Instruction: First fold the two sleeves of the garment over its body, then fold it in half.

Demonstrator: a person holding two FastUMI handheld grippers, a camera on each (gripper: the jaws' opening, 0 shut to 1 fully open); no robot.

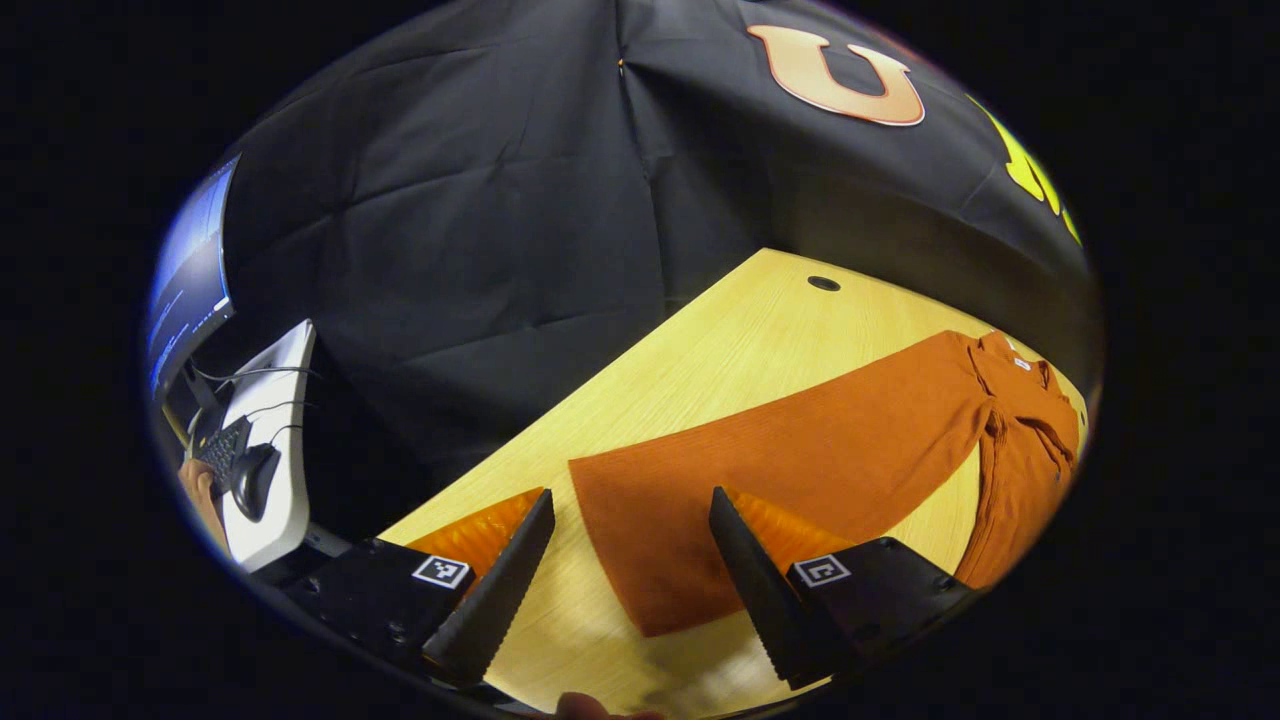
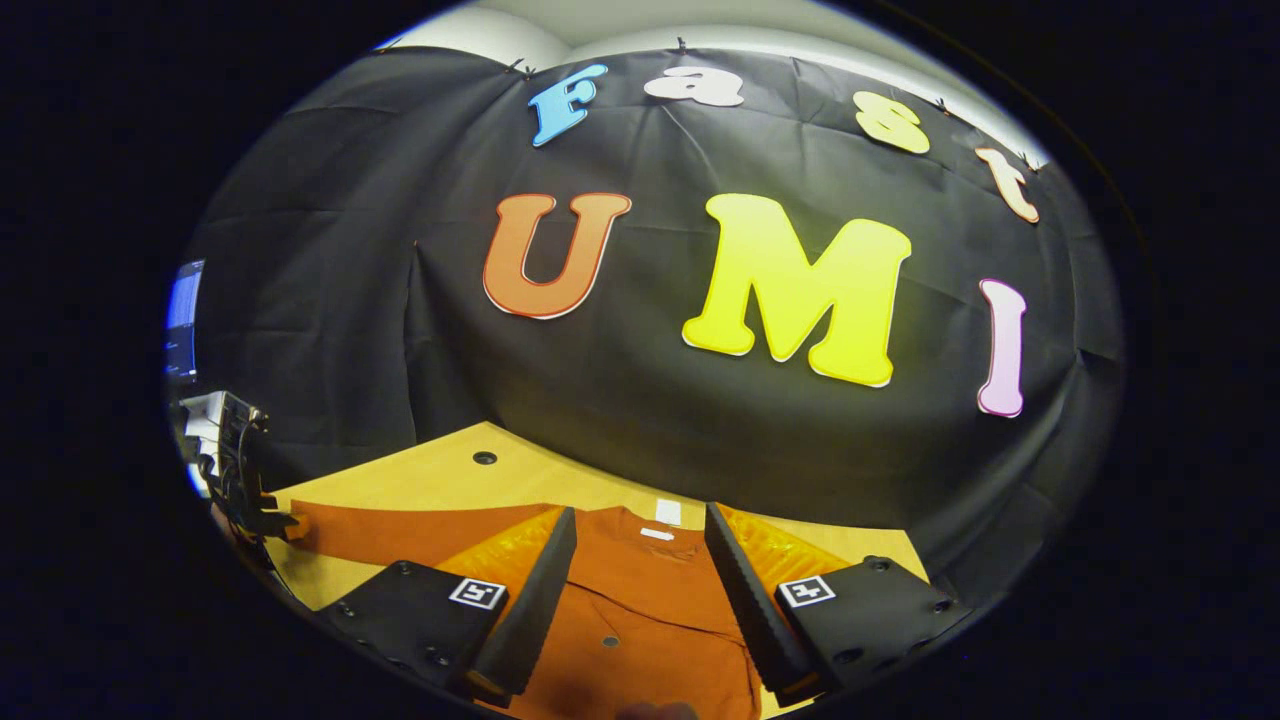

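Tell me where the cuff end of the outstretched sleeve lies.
In the left gripper view, the sleeve's cuff end lies flat on the wooden table, between the open left gripper's fingers.

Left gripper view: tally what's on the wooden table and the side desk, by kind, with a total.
Orange long-sleeved garment: 1
Cable hole in the wooden table: 1
Keyboard: 1
Computer mouse: 1
Monitor: 1
Total: 5

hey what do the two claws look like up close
Each claw, left and right, has two wedge-shaped fingers with ridged inner faces, tapering toward the tips. Each finger sits on a black block with screws and a small square black-and-white marker.
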